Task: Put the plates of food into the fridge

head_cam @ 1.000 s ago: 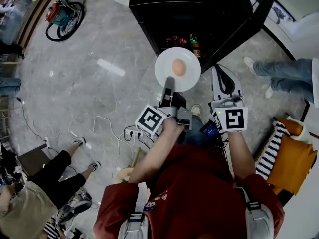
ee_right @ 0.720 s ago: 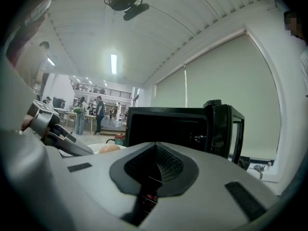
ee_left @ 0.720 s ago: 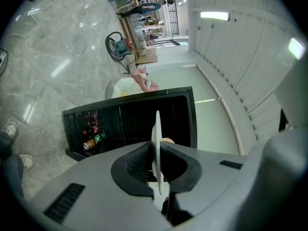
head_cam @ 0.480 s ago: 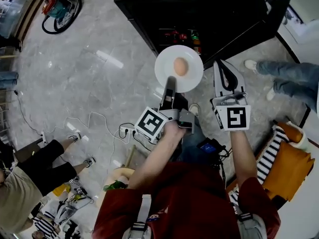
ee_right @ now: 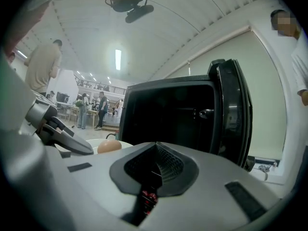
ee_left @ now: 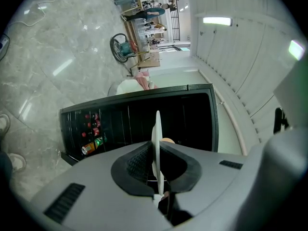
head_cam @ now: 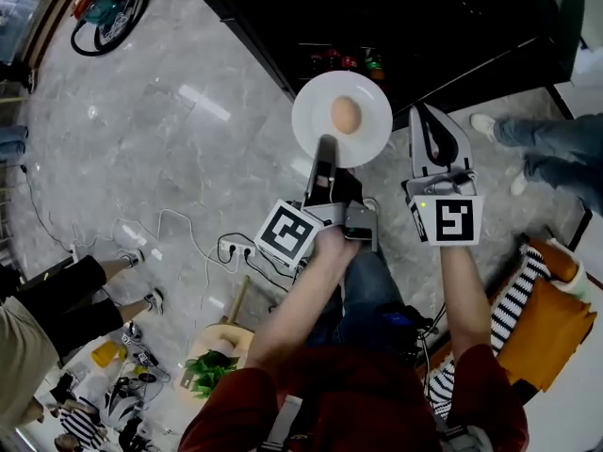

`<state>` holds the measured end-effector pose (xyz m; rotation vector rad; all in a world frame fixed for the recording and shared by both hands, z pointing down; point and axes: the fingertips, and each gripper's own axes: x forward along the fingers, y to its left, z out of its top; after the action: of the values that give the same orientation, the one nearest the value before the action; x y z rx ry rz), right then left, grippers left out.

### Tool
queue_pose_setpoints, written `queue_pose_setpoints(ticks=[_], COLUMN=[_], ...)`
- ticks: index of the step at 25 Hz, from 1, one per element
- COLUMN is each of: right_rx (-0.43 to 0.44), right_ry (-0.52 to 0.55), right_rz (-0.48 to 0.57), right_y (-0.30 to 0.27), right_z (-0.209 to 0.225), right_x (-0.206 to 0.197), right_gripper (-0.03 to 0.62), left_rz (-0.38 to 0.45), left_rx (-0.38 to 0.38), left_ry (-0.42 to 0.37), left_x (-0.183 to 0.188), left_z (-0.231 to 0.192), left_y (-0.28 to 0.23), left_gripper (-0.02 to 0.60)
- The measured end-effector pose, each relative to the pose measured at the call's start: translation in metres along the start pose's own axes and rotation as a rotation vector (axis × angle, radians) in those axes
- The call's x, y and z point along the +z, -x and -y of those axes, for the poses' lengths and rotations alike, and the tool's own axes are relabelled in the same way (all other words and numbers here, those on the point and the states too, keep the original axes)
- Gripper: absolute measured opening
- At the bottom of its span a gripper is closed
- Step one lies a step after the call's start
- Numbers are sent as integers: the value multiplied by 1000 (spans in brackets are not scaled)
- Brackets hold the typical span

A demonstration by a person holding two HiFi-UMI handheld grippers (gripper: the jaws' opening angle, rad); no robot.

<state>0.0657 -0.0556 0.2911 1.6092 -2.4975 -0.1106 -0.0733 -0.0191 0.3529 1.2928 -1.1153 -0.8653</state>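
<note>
The left gripper (head_cam: 323, 149) is clamped on the near rim of a round white plate (head_cam: 369, 141), which is held level in the air just before the open black fridge (head_cam: 396, 17), with a smooth brown egg (head_cam: 346, 115) loose at its centre. The right gripper (head_cam: 431, 136) hangs beside it, jaws together and empty. Risk: the single-edge grip allows tilt, and the egg could roll off; the plate could also clip the open fridge door (ee_right: 232, 114) or a shelf.

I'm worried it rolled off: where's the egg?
Head view, centre: the egg sits on the white plate, held by its rim in the left gripper, before the open black fridge.
</note>
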Motion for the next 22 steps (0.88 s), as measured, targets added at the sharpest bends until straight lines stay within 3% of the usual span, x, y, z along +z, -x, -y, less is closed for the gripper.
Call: queue_pose_setpoints(ticks=[22], right_rx=[-24], right_ry=[-55], right_rz=[10], right_y=[-46], right_z=[-2], right_x=[-101], right_gripper=[11], left_rz=[56], left_rx=[-14], left_ry=[-10], left_x=[17], left_z=[-92], left_y=[-70], left_gripper=[21])
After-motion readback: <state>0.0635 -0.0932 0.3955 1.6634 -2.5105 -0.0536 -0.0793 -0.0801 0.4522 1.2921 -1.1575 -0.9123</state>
